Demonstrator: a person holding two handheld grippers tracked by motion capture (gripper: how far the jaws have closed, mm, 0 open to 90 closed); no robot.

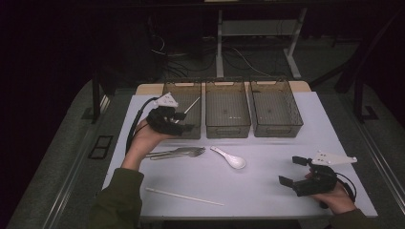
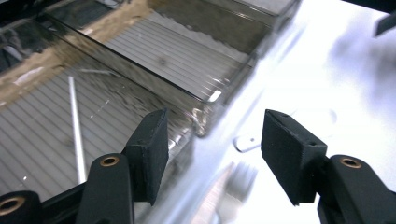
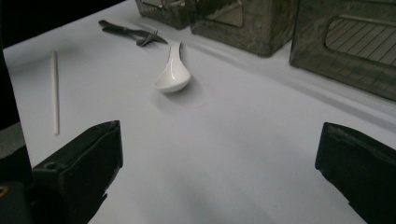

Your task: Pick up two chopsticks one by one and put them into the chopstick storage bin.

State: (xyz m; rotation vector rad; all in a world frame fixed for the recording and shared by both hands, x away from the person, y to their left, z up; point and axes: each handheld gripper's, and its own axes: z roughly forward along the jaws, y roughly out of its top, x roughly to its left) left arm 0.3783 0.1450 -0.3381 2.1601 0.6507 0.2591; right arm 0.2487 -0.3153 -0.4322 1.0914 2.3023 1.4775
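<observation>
Black left gripper fingers part-open, holding nothing.

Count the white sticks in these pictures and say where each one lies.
2. One stick lies in the left bin, under the left gripper. The other stick lies on the table near its front edge. None seems hidden.

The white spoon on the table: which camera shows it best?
The right gripper view: the white spoon lies large and sharp, bowl towards the camera. The high view shows it small, right of the forks. In the left gripper view it is a blurred white shape.
</observation>
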